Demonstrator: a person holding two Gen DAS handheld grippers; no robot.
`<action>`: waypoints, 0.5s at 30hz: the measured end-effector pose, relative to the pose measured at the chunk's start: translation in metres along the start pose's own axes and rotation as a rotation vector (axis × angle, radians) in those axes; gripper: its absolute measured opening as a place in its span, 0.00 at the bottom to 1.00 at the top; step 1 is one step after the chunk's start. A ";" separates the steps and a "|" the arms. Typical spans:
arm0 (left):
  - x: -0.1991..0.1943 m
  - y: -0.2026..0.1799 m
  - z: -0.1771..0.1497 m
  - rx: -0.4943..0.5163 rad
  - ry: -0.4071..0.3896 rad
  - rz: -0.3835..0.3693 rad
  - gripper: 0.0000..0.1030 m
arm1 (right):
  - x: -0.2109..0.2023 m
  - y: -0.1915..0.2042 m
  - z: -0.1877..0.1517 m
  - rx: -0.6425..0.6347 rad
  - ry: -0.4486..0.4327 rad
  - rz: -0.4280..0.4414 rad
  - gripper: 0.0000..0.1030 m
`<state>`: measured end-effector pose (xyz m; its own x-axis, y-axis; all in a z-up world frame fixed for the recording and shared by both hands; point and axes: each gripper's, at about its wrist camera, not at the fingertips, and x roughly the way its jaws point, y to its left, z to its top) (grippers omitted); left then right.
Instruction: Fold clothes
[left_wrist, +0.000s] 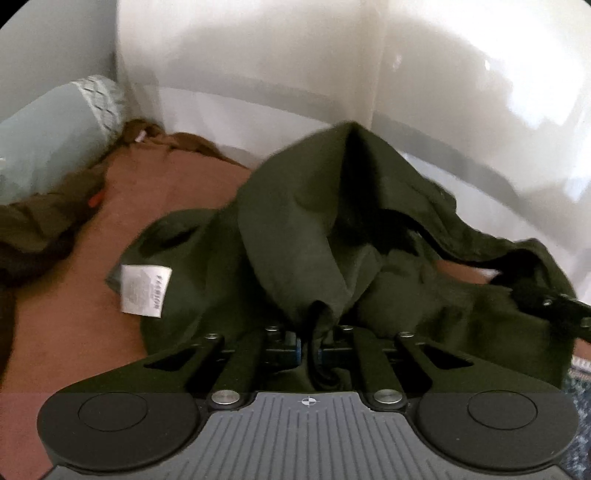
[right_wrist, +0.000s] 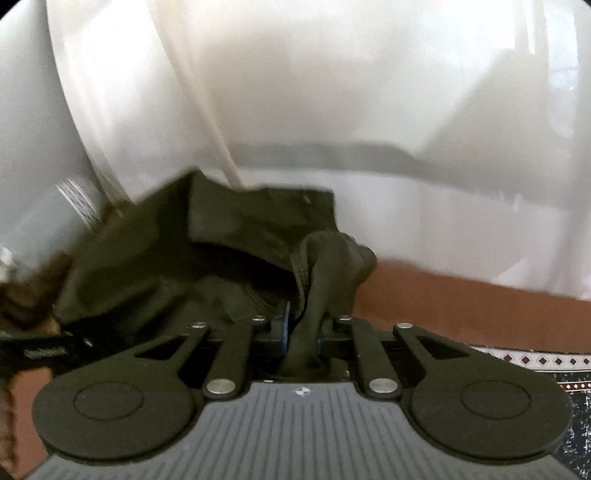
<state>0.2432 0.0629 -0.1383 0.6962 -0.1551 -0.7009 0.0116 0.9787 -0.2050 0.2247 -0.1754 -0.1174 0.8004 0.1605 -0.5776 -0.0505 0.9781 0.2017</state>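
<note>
Left wrist view: I am lifting the dark green garment (left_wrist: 295, 221) above the brown bed surface (left_wrist: 74, 314).

My left gripper (left_wrist: 310, 343) and right gripper (right_wrist: 301, 336) are both pinching bunched fabric tightly; I am judging that keeping them level and apart smooths the fold.
</note>
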 end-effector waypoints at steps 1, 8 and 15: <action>-0.011 0.001 0.004 -0.009 -0.016 0.001 0.01 | -0.008 0.002 0.007 0.013 -0.014 0.025 0.13; -0.106 -0.007 0.038 -0.039 -0.121 -0.010 0.00 | -0.096 0.014 0.065 0.067 -0.131 0.163 0.12; -0.239 -0.062 0.042 0.033 -0.268 -0.127 0.00 | -0.232 -0.019 0.122 0.072 -0.305 0.221 0.11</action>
<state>0.1060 0.0455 0.0707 0.8524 -0.2400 -0.4645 0.1310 0.9581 -0.2547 0.1125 -0.2478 0.1093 0.9165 0.3094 -0.2537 -0.2087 0.9106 0.3568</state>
